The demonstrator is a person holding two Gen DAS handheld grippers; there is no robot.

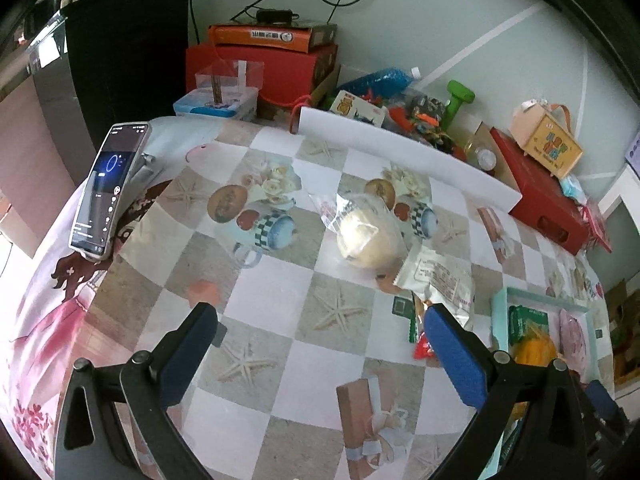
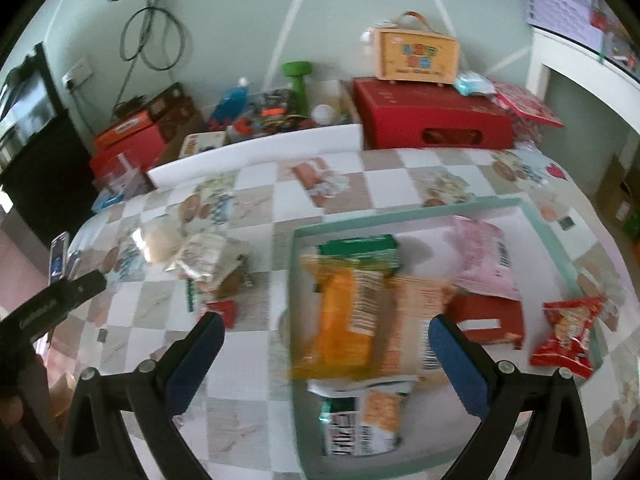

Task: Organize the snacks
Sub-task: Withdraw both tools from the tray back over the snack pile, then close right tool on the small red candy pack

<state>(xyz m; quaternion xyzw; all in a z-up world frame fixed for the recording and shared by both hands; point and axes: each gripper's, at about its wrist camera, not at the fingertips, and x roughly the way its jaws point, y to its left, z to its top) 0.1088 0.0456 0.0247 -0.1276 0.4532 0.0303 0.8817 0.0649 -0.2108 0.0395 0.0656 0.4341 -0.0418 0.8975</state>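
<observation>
Tray [image 2: 544,236] full of snack packs, orange pack [image 2: 344,320] on top, both hand-held grippers [image 1: 320,320] [image 2: 326,330] wide apart, holding nothing, bun [image 1: 368,236] on counter [image 1: 272,292]

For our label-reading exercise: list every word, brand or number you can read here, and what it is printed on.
None can be read.
Orange flat box: print too blurred.
White printed snack wrapper: text too small.
Orange plastic snack packet: barcode only, blurred.
Black phone: screen text unreadable.

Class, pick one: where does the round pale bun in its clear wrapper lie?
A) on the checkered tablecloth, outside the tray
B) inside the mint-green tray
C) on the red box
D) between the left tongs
A: the wrapped bun rests on the checkered tablecloth, apart from the mint-green tray.
</observation>
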